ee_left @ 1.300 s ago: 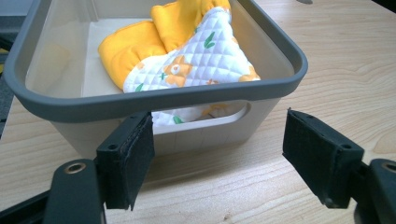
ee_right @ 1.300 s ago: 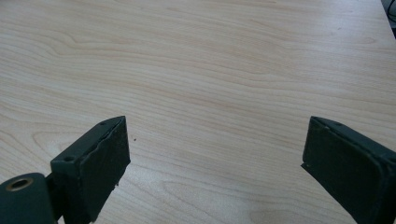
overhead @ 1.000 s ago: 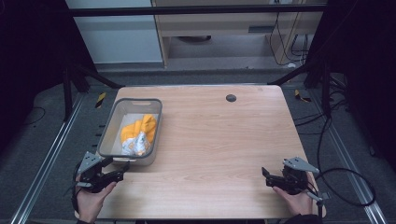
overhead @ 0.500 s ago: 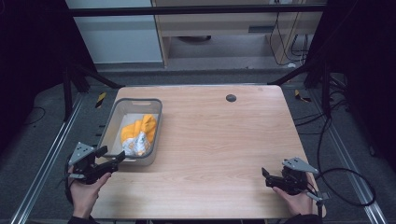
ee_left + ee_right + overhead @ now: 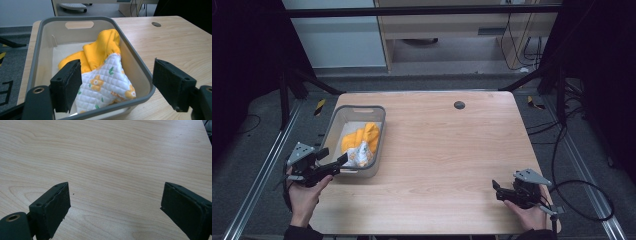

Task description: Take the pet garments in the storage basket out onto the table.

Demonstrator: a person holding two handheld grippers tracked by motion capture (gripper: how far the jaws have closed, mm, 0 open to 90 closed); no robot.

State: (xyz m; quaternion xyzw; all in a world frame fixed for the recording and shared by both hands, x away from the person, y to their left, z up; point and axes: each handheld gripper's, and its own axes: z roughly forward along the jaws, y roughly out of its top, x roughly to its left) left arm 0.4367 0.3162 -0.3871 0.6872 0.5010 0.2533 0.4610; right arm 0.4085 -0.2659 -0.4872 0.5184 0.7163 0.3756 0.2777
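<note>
High view: wooden table (image 5: 437, 160) with a round dark grommet hole (image 5: 459, 105) near its far edge. Grey plastic bin (image 5: 377, 125) at the table's left side, long axis running away from the person. Contents: orange cloth (image 5: 362, 135) and, at the near end of the bin, a white quilted piece (image 5: 360, 156) with orange flower print, lying partly over the orange cloth.

Left gripper (image 5: 332, 161): held at the bin's near left corner, jaws wide apart; in the left gripper view one jaw sits inside the bin beside the quilted piece (image 5: 105, 82), the other outside the bin's wall (image 5: 140, 72).

Right gripper (image 5: 496, 189): low over bare tabletop near the front right corner, jaws wide apart, holding nothing.
</note>
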